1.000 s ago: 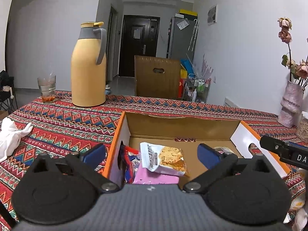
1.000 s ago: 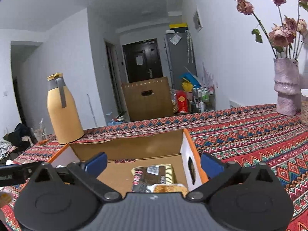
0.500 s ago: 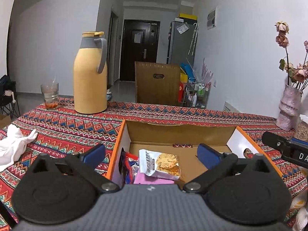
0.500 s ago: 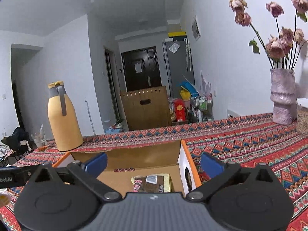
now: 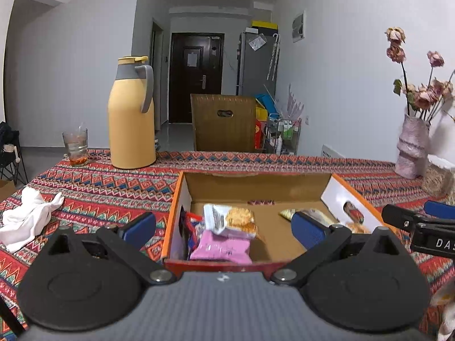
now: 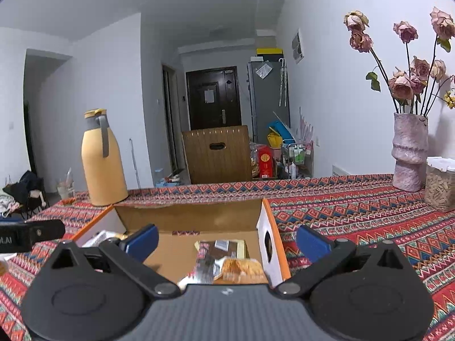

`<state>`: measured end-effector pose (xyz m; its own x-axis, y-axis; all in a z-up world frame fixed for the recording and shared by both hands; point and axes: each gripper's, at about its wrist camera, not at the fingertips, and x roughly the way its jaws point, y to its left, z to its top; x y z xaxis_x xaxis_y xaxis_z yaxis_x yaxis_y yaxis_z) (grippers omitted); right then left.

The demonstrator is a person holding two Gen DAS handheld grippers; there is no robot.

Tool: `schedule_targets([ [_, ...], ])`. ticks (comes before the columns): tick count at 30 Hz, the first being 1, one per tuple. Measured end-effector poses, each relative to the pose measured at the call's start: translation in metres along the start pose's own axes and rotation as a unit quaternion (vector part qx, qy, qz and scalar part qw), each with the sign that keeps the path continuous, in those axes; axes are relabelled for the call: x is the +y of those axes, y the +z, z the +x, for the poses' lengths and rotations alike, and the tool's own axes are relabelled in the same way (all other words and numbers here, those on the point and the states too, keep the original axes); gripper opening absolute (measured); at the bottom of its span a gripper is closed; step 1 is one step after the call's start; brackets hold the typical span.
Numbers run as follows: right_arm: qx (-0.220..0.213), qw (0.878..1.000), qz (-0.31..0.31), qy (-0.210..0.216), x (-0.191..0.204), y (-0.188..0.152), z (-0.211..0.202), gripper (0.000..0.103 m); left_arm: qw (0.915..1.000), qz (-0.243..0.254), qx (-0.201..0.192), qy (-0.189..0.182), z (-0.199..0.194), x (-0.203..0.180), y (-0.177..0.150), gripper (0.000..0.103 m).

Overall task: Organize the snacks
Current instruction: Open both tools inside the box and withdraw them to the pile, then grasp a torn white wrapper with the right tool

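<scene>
Both the left gripper [image 5: 223, 226] and right gripper [image 6: 227, 240] hung spread and empty before the cardboard box [image 5: 257, 183] holding the snack packets [image 5: 229, 221], suggesting sorting neared completion, with any leftover snack to fetch next.

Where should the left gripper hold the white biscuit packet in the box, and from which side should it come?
Probably the crimped white end of the biscuit packet, approached from above: it lies on the pink packet near the left wall of the cardboard box, so side access looks blocked. The left gripper is open.
</scene>
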<state>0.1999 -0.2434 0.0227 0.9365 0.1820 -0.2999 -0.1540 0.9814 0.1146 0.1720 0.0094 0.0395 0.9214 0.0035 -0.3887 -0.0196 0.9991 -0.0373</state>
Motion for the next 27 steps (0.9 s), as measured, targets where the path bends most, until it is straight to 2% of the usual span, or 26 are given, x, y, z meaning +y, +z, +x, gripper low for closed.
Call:
schedule_targets([
  [14, 0.065, 0.998, -0.014, -0.007, 0.000, -0.040, -0.032, 0.103, 0.9973, 0.010, 0.069, 0.022, -0.012, 0.025, -0.052, 0.103],
  [22, 0.095, 0.995, 0.004, -0.015, -0.006, -0.060, -0.037, 0.103, 0.9961, 0.003, 0.081, 0.035, -0.005, 0.032, -0.070, 0.103],
  [27, 0.091, 0.996, 0.002, -0.009, -0.002, -0.058, -0.036, 0.103, 0.9967, 0.002, 0.075, 0.031, -0.004, 0.031, -0.074, 0.103],
])
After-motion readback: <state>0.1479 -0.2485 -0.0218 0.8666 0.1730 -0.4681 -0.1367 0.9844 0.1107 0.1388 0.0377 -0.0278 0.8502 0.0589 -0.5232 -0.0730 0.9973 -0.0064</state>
